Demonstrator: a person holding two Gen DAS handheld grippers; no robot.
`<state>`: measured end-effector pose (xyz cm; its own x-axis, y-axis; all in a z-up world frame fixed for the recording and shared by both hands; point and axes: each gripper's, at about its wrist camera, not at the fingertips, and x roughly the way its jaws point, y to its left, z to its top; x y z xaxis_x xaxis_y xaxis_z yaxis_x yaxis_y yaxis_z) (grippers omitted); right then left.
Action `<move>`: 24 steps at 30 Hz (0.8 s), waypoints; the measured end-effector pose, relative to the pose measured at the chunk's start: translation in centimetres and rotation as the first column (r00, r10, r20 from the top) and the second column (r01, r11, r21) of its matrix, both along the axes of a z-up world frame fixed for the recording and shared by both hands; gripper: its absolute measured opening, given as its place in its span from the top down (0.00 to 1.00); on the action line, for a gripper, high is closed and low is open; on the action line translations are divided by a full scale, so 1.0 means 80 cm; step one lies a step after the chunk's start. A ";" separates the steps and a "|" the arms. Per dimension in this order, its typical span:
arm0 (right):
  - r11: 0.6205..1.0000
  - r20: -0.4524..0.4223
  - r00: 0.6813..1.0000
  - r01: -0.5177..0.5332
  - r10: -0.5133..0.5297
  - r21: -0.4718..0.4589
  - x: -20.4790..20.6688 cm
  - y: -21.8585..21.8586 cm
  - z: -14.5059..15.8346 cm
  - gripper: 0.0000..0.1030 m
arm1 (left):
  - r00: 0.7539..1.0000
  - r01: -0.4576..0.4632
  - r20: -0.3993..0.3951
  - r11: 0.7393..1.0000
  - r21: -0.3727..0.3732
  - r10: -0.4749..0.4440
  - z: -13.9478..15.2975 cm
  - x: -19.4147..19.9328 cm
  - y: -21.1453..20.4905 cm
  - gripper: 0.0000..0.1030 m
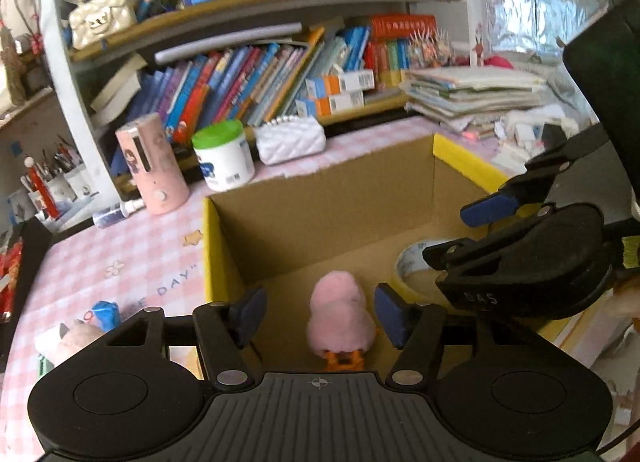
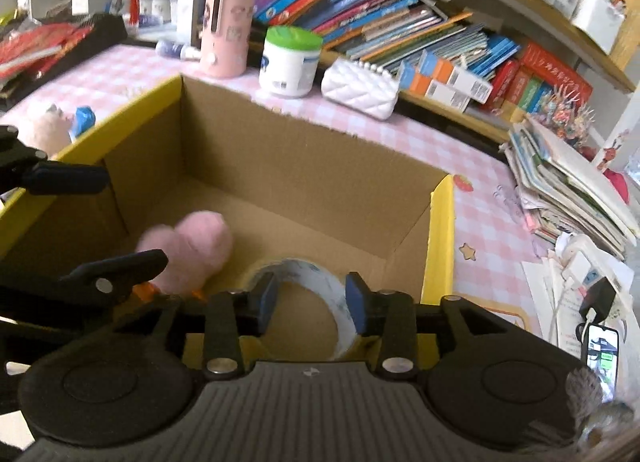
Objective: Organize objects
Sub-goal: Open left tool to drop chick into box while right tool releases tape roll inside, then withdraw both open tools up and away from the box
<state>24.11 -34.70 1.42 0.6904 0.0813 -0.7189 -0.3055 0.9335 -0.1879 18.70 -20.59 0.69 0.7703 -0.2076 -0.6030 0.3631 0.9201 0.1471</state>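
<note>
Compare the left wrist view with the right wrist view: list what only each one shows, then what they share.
Only the left wrist view shows the cream quilted handbag with a pearl handle on the upper shelf.

Only the right wrist view shows the phone with a lit screen on the table at the right edge.

Both show the cardboard box with the pink plush toy and the tape roll inside, the green-lidded white tub, the pink cylinder, the white quilted pouch, and the open left gripper and right gripper, neither holding anything.
</note>
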 end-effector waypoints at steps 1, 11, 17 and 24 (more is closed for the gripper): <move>1.000 0.012 1.000 0.010 -0.010 0.009 -0.004 0.000 0.004 0.62 | 1.000 -0.002 0.008 1.000 -0.006 0.002 0.003 -0.004 0.002 0.39; 0.983 0.136 0.980 0.127 -0.146 0.134 -0.068 0.000 0.040 0.54 | 0.996 -0.032 0.085 0.997 -0.074 0.038 0.032 -0.054 0.037 0.29; 0.957 0.181 0.951 0.217 -0.252 0.192 -0.113 0.008 0.051 0.51 | 0.993 -0.066 0.087 0.991 -0.112 0.076 0.034 -0.081 0.066 0.20; 0.920 0.151 0.922 0.318 -0.356 0.229 -0.163 0.027 0.040 0.45 | 0.995 -0.071 0.059 0.989 -0.128 0.079 0.028 -0.118 0.102 0.17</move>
